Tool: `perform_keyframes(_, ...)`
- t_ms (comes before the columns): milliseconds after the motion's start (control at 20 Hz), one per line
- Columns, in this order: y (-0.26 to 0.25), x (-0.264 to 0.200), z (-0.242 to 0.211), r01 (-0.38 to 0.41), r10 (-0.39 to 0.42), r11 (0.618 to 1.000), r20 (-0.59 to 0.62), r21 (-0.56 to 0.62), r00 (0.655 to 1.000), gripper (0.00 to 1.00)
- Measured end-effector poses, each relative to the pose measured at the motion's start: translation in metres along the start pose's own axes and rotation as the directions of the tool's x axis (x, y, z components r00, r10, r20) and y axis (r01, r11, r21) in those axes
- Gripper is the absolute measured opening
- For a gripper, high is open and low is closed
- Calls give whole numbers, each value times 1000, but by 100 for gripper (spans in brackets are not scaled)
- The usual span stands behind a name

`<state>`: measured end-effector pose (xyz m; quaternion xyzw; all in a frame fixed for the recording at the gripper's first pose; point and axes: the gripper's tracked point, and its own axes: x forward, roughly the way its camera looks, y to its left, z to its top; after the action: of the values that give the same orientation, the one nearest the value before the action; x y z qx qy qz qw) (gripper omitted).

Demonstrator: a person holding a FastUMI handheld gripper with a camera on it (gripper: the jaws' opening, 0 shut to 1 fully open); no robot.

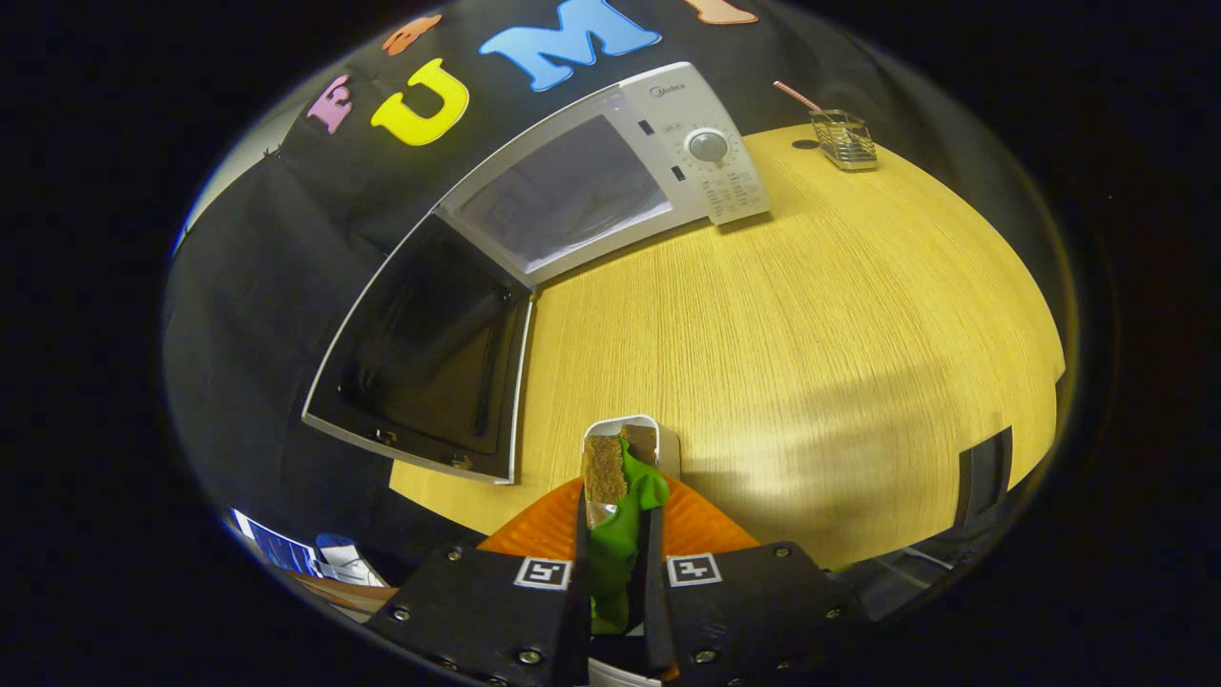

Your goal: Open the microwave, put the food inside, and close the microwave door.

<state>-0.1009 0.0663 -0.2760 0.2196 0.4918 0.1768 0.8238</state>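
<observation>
In the tool's own view, the tool (615, 534) sits low in front, its two fingers (580, 534) drawn close together on a green food piece (618, 553) that fills the narrow gap between them. Both fingers press on its sides, so the food is held. The green piece reaches forward past the fingertips, and a brown, rough-textured slab (603, 468) lies against its left side at the far end. Just beyond these is a small white tray (668, 444) with a rounded rim, part of it hidden by the food. Under the fingers and to either side spreads an orange ridged plate (701, 530); whether the food touches it or hangs above it cannot be told.

All of this is over the near edge of a pale wood-grain worktop (811, 315). Well beyond the fingers, at the far left of the worktop, stands a white microwave (610, 172) against the black cloth wall. Its door (424, 353) is swung fully open to the left, dark window glass facing forward, and the cavity (563, 196) is open to view, pale inside. The control panel on the microwave's right side carries a round dial (708, 145).

At the far right corner of the worktop, well apart from the microwave, is a small wire basket (843, 140) with a pink striped straw (796, 94) sticking out to the left. A dark round spot (805, 144) lies just beside the basket.
</observation>
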Motion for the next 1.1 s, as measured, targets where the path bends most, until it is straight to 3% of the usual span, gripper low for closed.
perform_keyframes(450, 31, -13, 55, -65, 54, 996, 153, 68, 987, 22)
perform_keyframes(1100, 94, 30, 118, -163, 108, 975, 310, 154, 944, 22)
